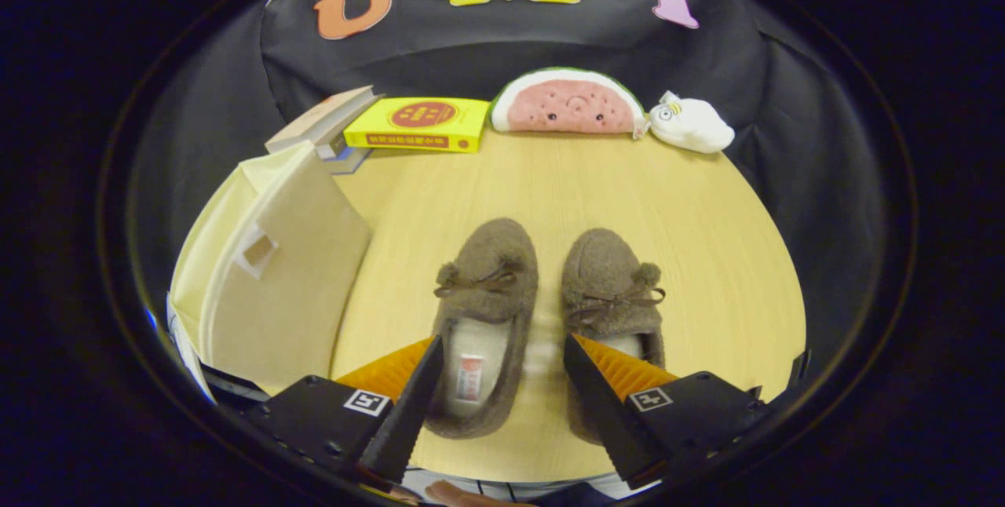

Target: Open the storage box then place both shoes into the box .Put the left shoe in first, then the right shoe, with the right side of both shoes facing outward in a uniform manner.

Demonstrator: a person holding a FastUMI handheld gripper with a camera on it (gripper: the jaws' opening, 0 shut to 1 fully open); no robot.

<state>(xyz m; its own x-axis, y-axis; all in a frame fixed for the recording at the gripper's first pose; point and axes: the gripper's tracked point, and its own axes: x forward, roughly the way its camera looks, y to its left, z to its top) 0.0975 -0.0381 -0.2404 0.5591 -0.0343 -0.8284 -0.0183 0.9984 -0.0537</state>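
Observation:
Two brown fuzzy slippers with small bows stand side by side on the wooden table, toes pointing away from me. The left shoe [483,311] lies between my fingers, its heel opening just above the gap. The right shoe [611,295] sits under the right finger [597,405]. My gripper [498,370] hovers open above the heels, touching nothing. A cream fabric storage box [271,271] stands to the left of the shoes, its front flap with a small pull tab closed.
Along the table's far edge lie a stack of books [326,126], a yellow book [420,124], a watermelon-slice plush [567,103] and a small white plush [691,124]. Bare wood tabletop [707,217] stretches between the shoes and those items.

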